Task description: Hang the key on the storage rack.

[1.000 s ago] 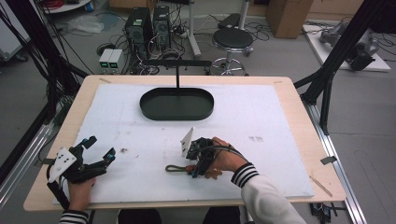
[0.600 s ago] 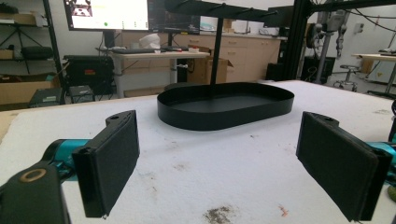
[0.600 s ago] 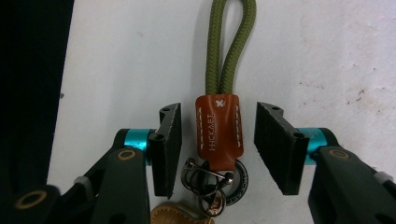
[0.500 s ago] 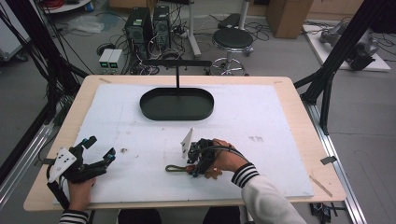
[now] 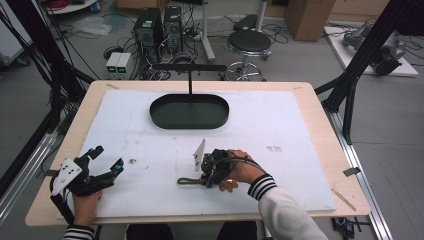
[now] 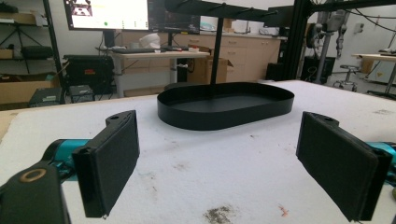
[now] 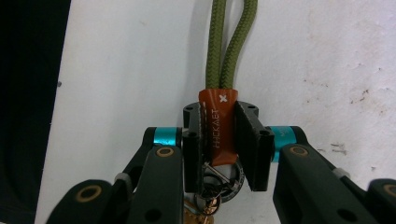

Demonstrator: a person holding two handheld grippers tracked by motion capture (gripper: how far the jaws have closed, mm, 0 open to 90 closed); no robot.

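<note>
Over the last second I have been closing the right gripper (image 7: 219, 140), and its jaws have just come together on the orange sleeve (image 7: 219, 128) of a keychain lanyard; in the right gripper view the pads press that sleeve from both sides, so I judge the grasp complete and the lanyard ready to lift. Neither hand has shifted across the table since the earlier high views. The lanyard lies on the white mat (image 5: 300, 130) toward the near edge, and its olive cord loop (image 5: 187, 181) extends away from the jaws, flat on the mat. The left gripper (image 5: 102, 167) rests at the near left corner with its pads wide apart and nothing between them, facing the black oval tray (image 5: 189, 120), which stands well apart at the far side under a hook stand (image 5: 189, 67). The key rings (image 7: 224, 179) behind the sleeve are partly covered by the jaws; I cannot count them or see what hangs below.
</note>
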